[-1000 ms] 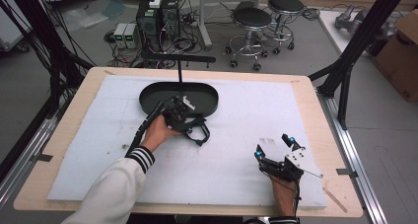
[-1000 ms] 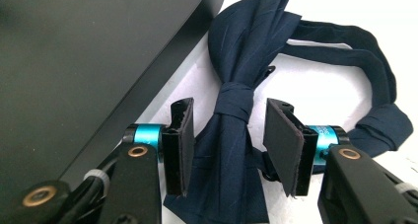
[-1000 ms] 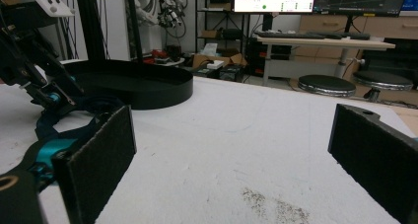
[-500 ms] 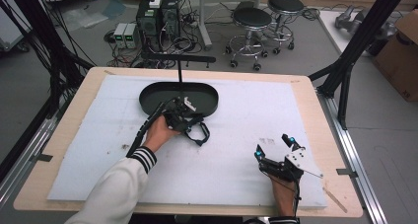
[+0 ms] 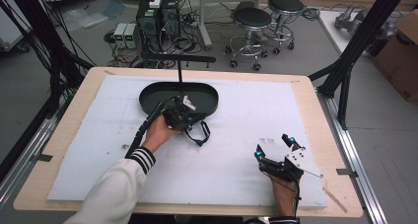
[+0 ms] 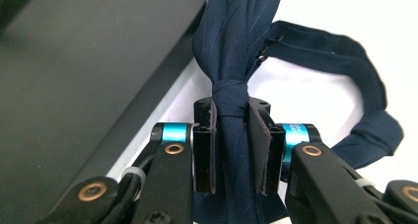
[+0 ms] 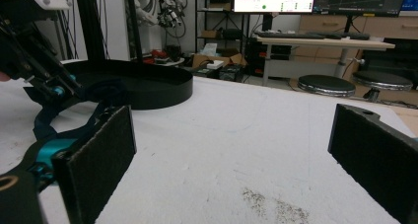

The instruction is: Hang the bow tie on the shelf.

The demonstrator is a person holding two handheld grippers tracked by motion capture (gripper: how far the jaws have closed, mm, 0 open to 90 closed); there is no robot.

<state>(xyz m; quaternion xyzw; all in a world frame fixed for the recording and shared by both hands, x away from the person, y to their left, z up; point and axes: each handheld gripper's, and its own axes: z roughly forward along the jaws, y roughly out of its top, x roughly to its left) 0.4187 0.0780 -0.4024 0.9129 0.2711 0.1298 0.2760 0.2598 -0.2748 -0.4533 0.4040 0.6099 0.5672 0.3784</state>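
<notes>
A dark navy bow tie (image 6: 231,76) is pinched at its knot between the pads of my left gripper (image 6: 231,150), which is shut on it. Its strap (image 6: 360,105) loops out to the right over the white mat. In the high view the left gripper (image 5: 183,116) holds the bow tie (image 5: 199,132) at the near rim of a black oval tray (image 5: 153,96), the strap hanging toward me. My right gripper (image 5: 275,147) rests near the table's front right, jaws wide open with nothing between them. The right gripper view shows the tray (image 7: 148,88) and the left gripper (image 7: 44,71) far off to the left.
A white mat (image 5: 246,115) covers the wooden table. A black post with a crossbar (image 5: 180,61) rises behind the tray. Dark specks (image 7: 276,206) mark the mat in front of the right gripper. Stools and computer boxes stand on the floor beyond the table.
</notes>
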